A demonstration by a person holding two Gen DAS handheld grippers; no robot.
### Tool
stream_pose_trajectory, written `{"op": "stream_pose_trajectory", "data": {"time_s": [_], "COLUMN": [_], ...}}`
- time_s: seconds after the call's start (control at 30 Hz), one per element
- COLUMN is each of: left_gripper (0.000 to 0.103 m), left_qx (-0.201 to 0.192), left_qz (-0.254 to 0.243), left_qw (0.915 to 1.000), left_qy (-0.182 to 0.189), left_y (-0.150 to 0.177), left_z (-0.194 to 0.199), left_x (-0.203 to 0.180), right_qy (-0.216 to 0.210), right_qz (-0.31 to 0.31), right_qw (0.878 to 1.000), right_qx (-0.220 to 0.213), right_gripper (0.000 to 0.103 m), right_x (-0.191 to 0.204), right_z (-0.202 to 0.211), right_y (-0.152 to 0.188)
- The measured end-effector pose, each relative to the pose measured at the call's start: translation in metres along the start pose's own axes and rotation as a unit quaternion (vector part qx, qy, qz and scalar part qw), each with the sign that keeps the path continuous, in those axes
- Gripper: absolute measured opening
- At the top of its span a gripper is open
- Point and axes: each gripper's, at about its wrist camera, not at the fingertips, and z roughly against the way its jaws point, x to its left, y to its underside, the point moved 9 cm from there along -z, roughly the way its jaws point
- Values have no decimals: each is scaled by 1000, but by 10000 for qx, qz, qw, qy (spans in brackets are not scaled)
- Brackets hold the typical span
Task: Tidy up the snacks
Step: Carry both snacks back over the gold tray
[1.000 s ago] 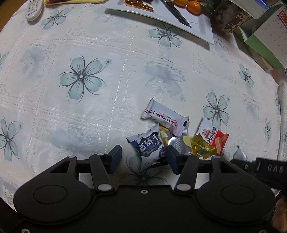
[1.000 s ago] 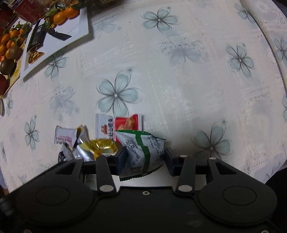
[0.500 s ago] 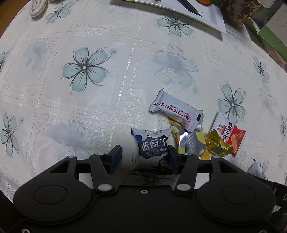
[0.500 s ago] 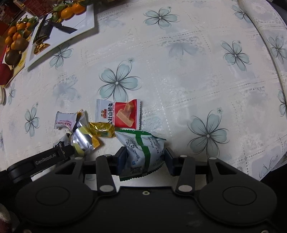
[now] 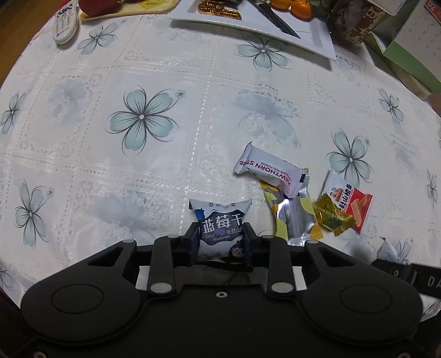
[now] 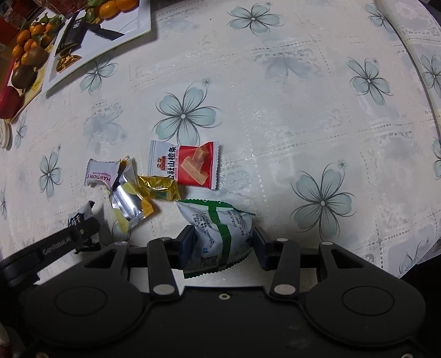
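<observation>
My left gripper (image 5: 221, 239) is shut on a blue-and-white blueberry snack packet (image 5: 220, 223). To its right lie a white hawthorn bar (image 5: 271, 173), a silver-and-yellow packet (image 5: 293, 217), a gold candy (image 5: 332, 216) and a red-and-white hawthorn packet (image 5: 348, 199). My right gripper (image 6: 222, 243) is shut on a white-and-green snack bag (image 6: 219, 234). In the right wrist view the red-and-white packet (image 6: 184, 163), gold candy (image 6: 160, 187), silver packet (image 6: 128, 197) and hawthorn bar (image 6: 100, 173) lie just beyond and left of it. The left gripper's finger (image 6: 69, 236) shows at lower left.
A white tray (image 5: 311, 35) with oranges, gold sweets and a black knife stands at the table's far edge; it also shows in the right wrist view (image 6: 121, 33). A remote control (image 5: 64, 23) lies far left. Boxes (image 5: 405, 52) stand far right. Fruit (image 6: 24, 57) sits far left.
My left gripper has closed on the blueberry packet, which was loose between its open fingers. My right gripper keeps holding the green bag and has drawn back a little from the pile.
</observation>
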Motion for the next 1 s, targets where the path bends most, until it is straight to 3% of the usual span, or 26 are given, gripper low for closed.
{"op": "stream_pose_trajectory", "data": {"time_s": [0.23,0.33,0.53,0.73,1.0], "left_gripper": [40,40,40,40,41], "left_qx": [-153,-170,-63,132,310], "left_qz": [-57,-138,-405,-502,-485], "left_qw": [9997,9993,9988,9985,9982], "left_qy": [173,309,265,183,170], "left_y": [48,76,131,175,217], "left_z": [43,59,78,79,76], "left_x": [10,8,1,-1,1], "right_qy": [-8,-209,-775,-707,-570], "right_qz": [-111,-245,-381,-228,21], "right_qw": [9995,9988,9962,9972,9983], "right_qx": [-303,-373,-80,102,76], "right_gripper": [47,47,47,47,47], "right_x": [-12,-21,-34,-45,-51], "right_z": [16,26,37,42,50], "right_y": [16,44,115,176,222]}}
